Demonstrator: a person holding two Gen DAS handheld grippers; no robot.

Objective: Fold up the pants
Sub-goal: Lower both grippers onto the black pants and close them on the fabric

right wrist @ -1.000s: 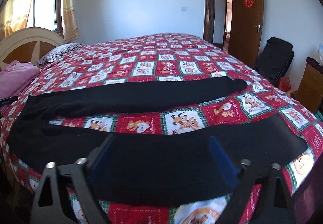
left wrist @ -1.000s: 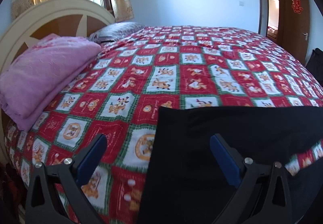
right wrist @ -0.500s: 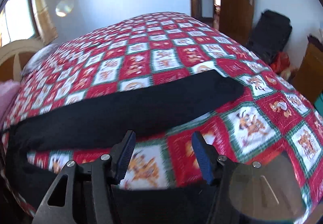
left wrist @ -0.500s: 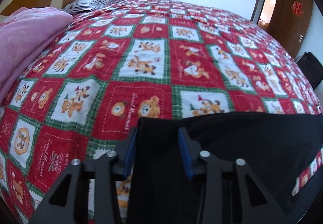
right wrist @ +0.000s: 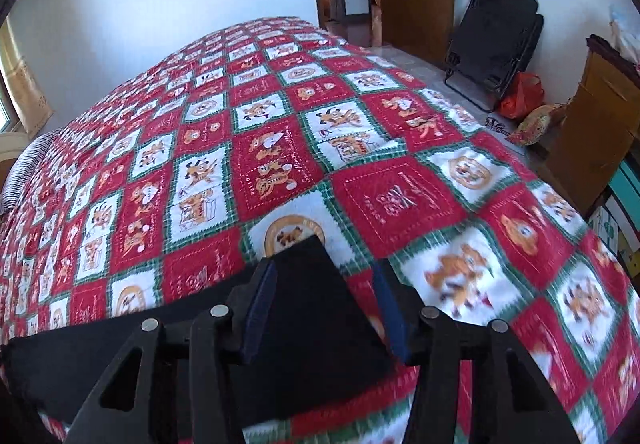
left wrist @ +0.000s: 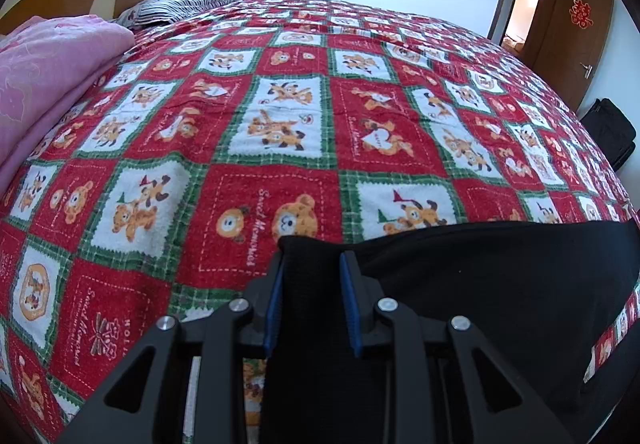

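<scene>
My left gripper (left wrist: 312, 276), wide before, now closing on pants (left wrist: 500, 284) corner; right gripper (right wrist: 324, 284) swung over leg end, jaws narrowing, not gripping.

The black pants (left wrist: 500, 284) run off the right and bottom edges of the left wrist view, so their full length cannot be told there. In the right wrist view the pants (right wrist: 312, 308) pass under the right gripper (right wrist: 324, 308) and leave by the lower left; the bedspread (right wrist: 460, 276) near the pads is smeared by blur. Whether the left gripper (left wrist: 312, 300) pads truly press the cloth is hard to tell. The pink blanket (left wrist: 48, 84) is cut off at the left edge
</scene>
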